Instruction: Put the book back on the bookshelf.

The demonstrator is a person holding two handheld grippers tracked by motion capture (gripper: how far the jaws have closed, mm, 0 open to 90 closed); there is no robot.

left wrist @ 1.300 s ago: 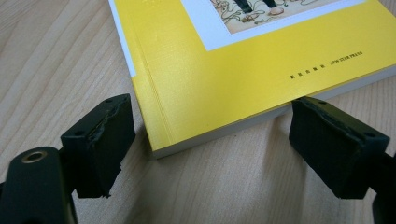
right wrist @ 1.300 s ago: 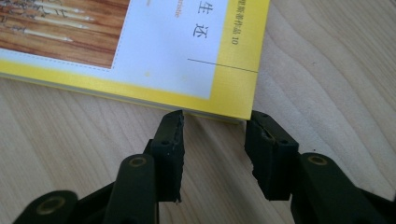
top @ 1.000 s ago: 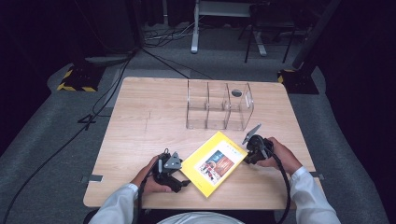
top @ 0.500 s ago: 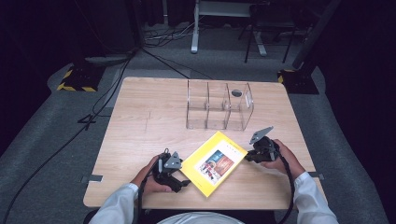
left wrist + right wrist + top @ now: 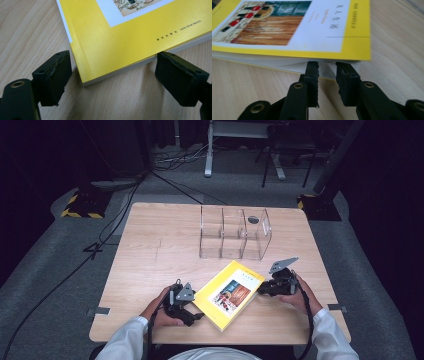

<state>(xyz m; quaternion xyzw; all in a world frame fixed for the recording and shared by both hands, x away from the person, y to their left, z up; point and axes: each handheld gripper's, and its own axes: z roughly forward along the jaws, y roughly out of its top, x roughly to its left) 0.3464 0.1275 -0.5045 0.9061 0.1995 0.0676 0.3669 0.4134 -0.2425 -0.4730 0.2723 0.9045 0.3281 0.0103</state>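
At the bottom of the high view I have both hands on the table (image 5: 150, 245), one at each end of the book (image 5: 227, 295). My left gripper (image 5: 186, 304) sits low and left of centre, at the book's near corner. In the left gripper view its jaws stand wide, one on either side of that corner of the book (image 5: 120, 42); the right-hand pad looks to be just at the page edge, the left-hand one is clear of the spine.

My right gripper (image 5: 270, 287) is lower right of centre, against the book's far right edge. In the right gripper view the jaws are narrow, with a small gap between them, and they have just been opening a little. Their tips are at the page block under the cover of the book (image 5: 294, 25); nothing is clamped between the pads.

The book lies flat and slanted, yellow cover up. Beyond it, above centre, stands a clear organiser (image 5: 235, 232) with three compartments, apart from the book.
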